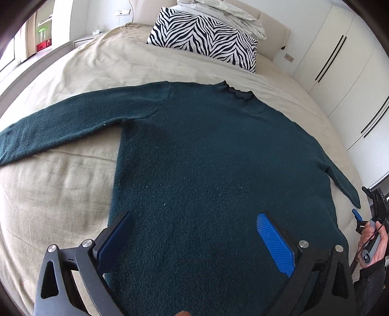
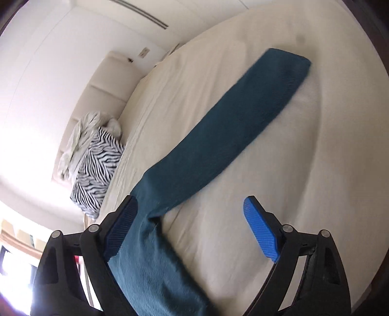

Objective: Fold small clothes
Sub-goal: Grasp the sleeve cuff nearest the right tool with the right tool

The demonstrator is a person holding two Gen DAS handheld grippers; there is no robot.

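A dark green knit sweater (image 1: pixel 206 150) lies flat on the beige bed (image 1: pixel 60 194), collar toward the pillow, both sleeves spread out. My left gripper (image 1: pixel 194 240) is open above the sweater's lower body, holding nothing. My right gripper (image 2: pixel 189 231) is open over the sweater's right sleeve (image 2: pixel 231 136), which stretches away across the sheet; the sleeve's near part passes beside its left finger. The right gripper also shows at the right edge of the left wrist view (image 1: pixel 359 218), near the sleeve's cuff.
A zebra-print pillow (image 1: pixel 206 39) with crumpled white bedding (image 1: pixel 226 12) on it stands at the headboard. White wardrobe doors (image 1: pixel 340 73) line the right side. A nightstand (image 1: pixel 85 41) sits far left of the bed.
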